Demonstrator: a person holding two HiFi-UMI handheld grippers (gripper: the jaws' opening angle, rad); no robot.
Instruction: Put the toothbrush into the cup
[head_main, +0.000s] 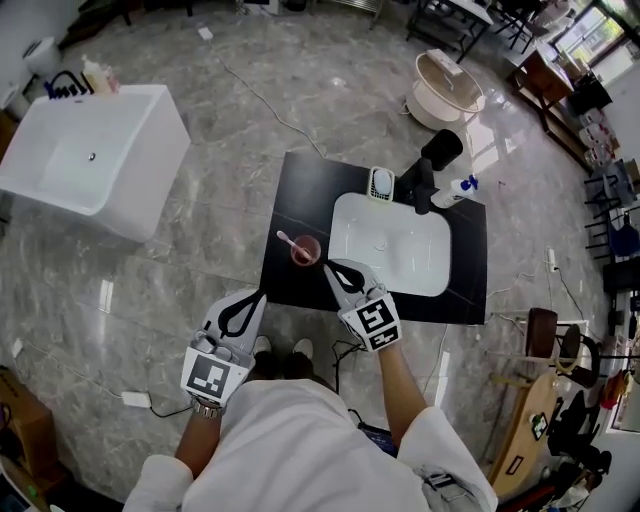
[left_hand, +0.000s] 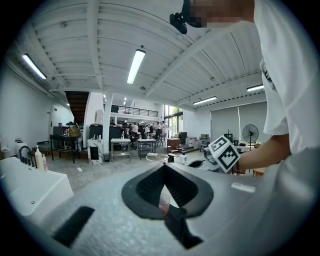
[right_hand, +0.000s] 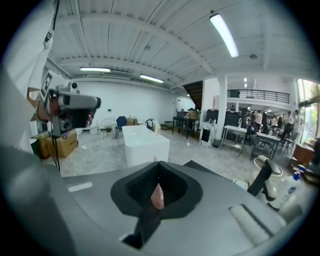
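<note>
**Toothbrush in the cup, both grippers closed and empty**

The toothbrush (head_main: 288, 239) stands in the pink cup (head_main: 306, 250), leaning with its upper end toward the far left. The cup sits on the black table (head_main: 300, 180), just left of the white sink (head_main: 390, 245).

The right gripper (head_main: 337, 268) hovers over the near edge of the table, just near and right of the cup. Its tips point at the cup, and whether they touch it cannot be told. In the right gripper view, the right gripper (right_hand: 158, 164) has its jaws brought together, tips meeting, with nothing pinched between them. The pink cup (right_hand: 157, 196) shows through the loop the jaws form, lying beyond them and not gripped. A white bathtub (right_hand: 145, 142) stands further off on the floor.

The left gripper (head_main: 262, 295) hangs off the near left corner of the table, over the grey marble floor (head_main: 200, 250), well apart from the cup. In the left gripper view, the left gripper (left_hand: 163, 166) also has its tips touching, the jaws closed and empty. The cup (left_hand: 164, 204) shows faintly through the gap behind them, and the right gripper's marker cube (left_hand: 222, 154) shows off to the right.
</note>
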